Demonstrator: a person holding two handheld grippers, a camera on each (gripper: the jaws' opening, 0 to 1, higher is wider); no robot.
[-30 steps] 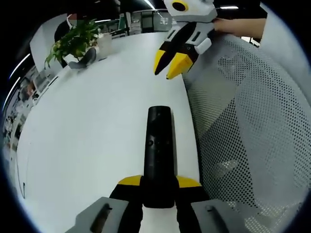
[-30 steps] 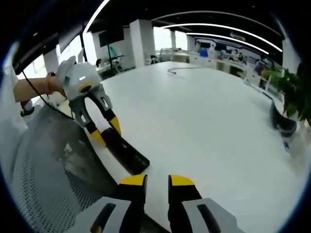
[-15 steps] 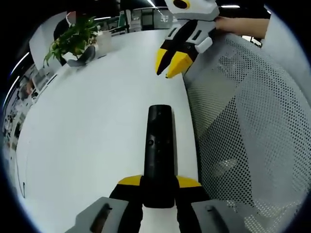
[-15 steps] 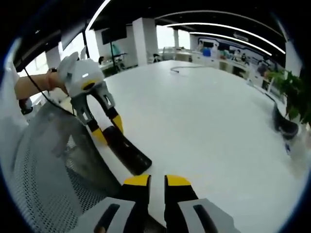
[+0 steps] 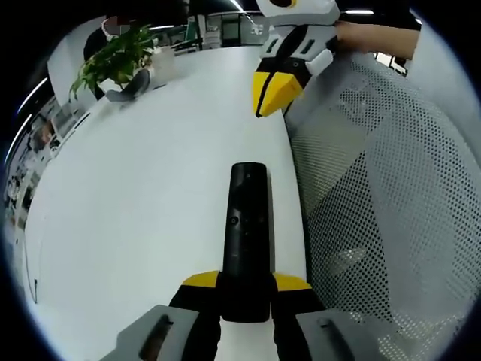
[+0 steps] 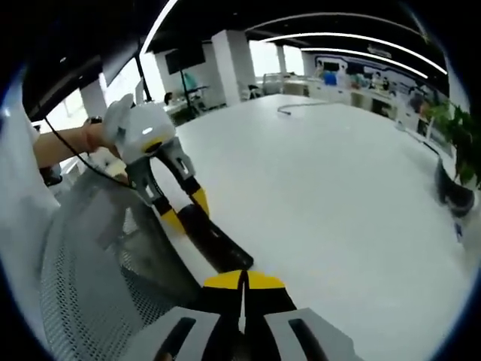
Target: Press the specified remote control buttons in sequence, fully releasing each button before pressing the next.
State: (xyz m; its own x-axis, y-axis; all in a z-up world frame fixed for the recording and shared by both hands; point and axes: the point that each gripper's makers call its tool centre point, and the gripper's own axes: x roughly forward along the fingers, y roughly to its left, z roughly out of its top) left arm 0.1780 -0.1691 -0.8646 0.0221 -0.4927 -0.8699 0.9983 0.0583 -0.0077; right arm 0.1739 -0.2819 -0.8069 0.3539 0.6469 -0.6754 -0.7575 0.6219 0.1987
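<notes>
A long black remote control (image 5: 246,226) lies along the white table (image 5: 150,195) near its edge, and my left gripper (image 5: 246,289) is shut on its near end. My right gripper (image 5: 272,94) hangs above the table beyond the remote's far end, with its yellow tips pressed together and nothing between them. In the right gripper view its own jaws (image 6: 242,282) rise shut just in front of the remote (image 6: 219,247). Across from them, the left gripper (image 6: 186,210) clamps the remote's other end, held by a person's hand (image 6: 71,143).
A mesh chair back (image 5: 383,203) stands close along the table's edge beside the remote. A potted plant (image 5: 116,64) sits at the far corner of the table. A cable (image 6: 293,107) lies far off on the tabletop.
My right gripper has gone from open to shut and drawn closer to the remote's free end. The left gripper and remote have stayed put.
</notes>
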